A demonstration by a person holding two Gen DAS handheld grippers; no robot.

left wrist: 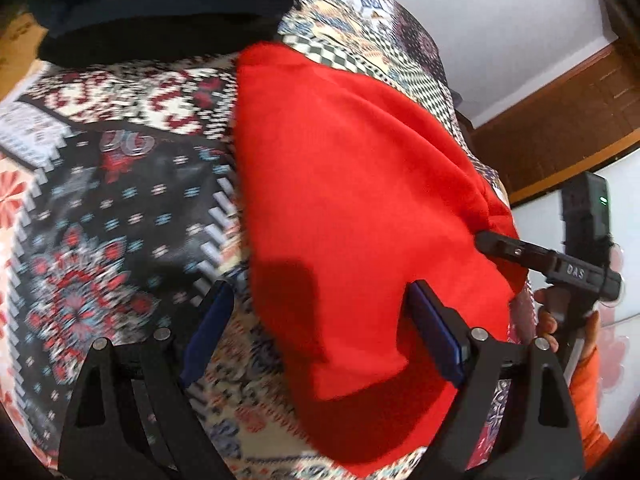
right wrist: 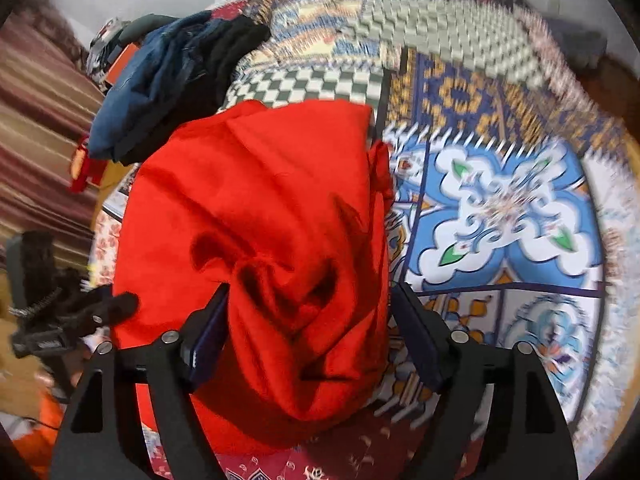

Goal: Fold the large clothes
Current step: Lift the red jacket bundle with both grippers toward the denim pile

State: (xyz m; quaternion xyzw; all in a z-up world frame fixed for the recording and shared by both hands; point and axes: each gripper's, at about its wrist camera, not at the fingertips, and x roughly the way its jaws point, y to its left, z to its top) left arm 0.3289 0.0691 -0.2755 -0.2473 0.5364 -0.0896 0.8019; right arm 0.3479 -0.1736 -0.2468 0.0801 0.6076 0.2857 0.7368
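Red garment (right wrist: 264, 216) lies bunched and creased on patterned bedspread (right wrist: 512, 208), just beside a pile of dark blue and black clothes (right wrist: 172, 80) at its far edge. Right tongs (right wrist: 310, 336) released, jaws wide, a raised fold of the red cloth between them, pads not pressing. Left tongs (left wrist: 320, 320) released too, wide apart over the garment's near edge, right pad (left wrist: 436, 332) over red fabric

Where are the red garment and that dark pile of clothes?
red garment (right wrist: 260, 200): right wrist view, its upper flat part.
dark pile of clothes (left wrist: 160, 12): left wrist view, blue top layer.
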